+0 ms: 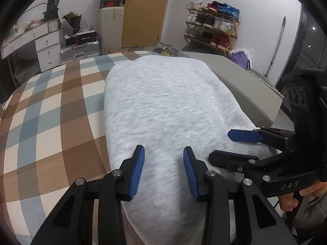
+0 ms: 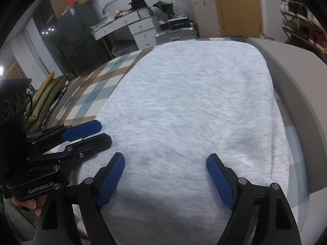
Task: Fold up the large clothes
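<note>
A light grey folded garment (image 1: 163, 106) lies flat on the checked bedsheet (image 1: 51, 112); it also fills the right wrist view (image 2: 194, 106). My left gripper (image 1: 163, 159) is open and empty, just above the garment's near edge. My right gripper (image 2: 165, 163) is open wide and empty over the near edge too. Each gripper shows in the other's view: the right one (image 1: 226, 145) at the garment's right side, the left one (image 2: 102, 132) at its left side, both with jaws apart.
A grey headboard or bed edge (image 1: 245, 77) runs along the garment's right side. Beyond the bed stand a white drawer desk (image 1: 45, 47), a silver suitcase (image 1: 81, 51), a shoe rack (image 1: 212, 26) and a wooden door (image 1: 145, 12).
</note>
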### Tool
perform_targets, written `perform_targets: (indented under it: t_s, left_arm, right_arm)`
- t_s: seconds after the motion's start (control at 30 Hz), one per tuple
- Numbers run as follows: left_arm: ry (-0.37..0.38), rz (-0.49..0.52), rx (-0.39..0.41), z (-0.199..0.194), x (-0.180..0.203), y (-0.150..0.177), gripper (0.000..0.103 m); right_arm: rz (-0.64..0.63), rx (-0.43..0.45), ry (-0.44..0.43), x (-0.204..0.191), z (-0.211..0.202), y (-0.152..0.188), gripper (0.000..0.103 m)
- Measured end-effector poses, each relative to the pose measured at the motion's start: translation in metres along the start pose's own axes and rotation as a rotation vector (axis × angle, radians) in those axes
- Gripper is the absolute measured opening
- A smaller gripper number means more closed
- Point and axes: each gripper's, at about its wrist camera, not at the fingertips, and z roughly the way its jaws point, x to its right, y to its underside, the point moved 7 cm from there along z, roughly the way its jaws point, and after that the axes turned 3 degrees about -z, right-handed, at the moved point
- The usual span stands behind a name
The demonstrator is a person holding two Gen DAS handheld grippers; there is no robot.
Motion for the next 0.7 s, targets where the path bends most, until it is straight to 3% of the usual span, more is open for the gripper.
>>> perform_targets:
  t_s: [0.17, 0.23, 0.37, 0.7]
  left_arm:
    - [0.009, -0.005, 0.023, -0.034, 0.003, 0.015, 0.033]
    - [0.001, 0.007, -0.001, -0.031, 0.005, 0.029, 0.033]
    - [-0.017, -0.007, 0.024, -0.024, 0.003, 0.032, 0.036]
    - [-0.003, -0.03, 0.034, -0.024, -0.001, 0.032, 0.041]
  right_arm:
    - [-0.063, 0.022, 0.001, -0.018, -0.026, 0.003, 0.081]
    - [-0.08, 0.006, 0.003, -0.021, -0.021, 0.011, 0.081]
    - [-0.074, 0.0, 0.013, -0.02, -0.001, 0.023, 0.085]
    - [-0.066, -0.002, 0.047, -0.026, -0.021, 0.016, 0.083]
